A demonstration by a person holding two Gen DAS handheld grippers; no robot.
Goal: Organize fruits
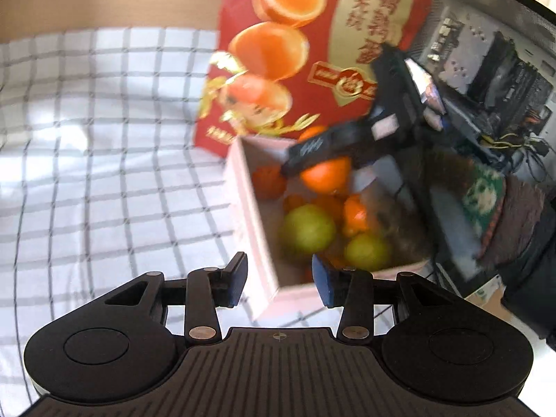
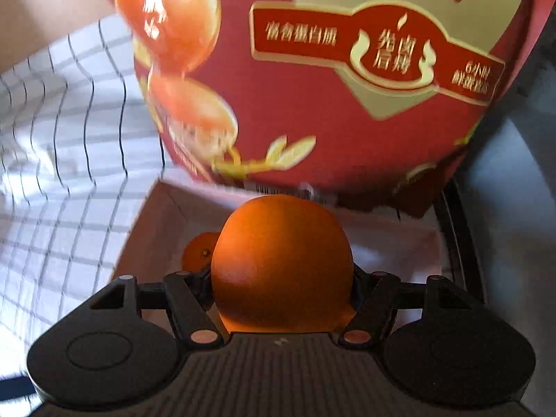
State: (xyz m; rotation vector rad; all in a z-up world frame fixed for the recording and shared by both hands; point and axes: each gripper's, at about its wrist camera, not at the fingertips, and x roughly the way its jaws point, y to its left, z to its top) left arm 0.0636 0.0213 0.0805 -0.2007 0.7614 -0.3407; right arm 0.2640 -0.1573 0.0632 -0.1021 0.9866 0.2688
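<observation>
**A:** What takes up most of the scene?

**B:** A white cloth with a dark grid pattern [image 1: 104, 139] covers the surface. On it stands a large red carton [image 1: 312, 45] printed with orange egg-yolk halves, gold ornament and Chinese lettering. Just in front of the carton sits an open pale pink cardboard box [image 1: 243, 215].

**A:** What is in the box?

**B:** Fruit, somewhat blurred. Two green apples [image 1: 307, 231] lie toward the near side, with several oranges [image 1: 354, 213] and smaller orange fruits around and behind them.

**A:** And the right gripper?

**B:** The right gripper [image 2: 282, 279] is clamped on a large orange [image 2: 281, 264], one finger on each side. It holds the orange above the box's open top, close to the red carton. A smaller orange fruit [image 2: 198, 250] shows in the box beneath it, to the left.

**A:** The left gripper?

**B:** The left gripper [image 1: 279, 283] has its blue-padded fingers [image 1: 238, 285] spread apart, holding nothing. It hovers at the box's near corner, which sits in the gap between the fingers.
</observation>
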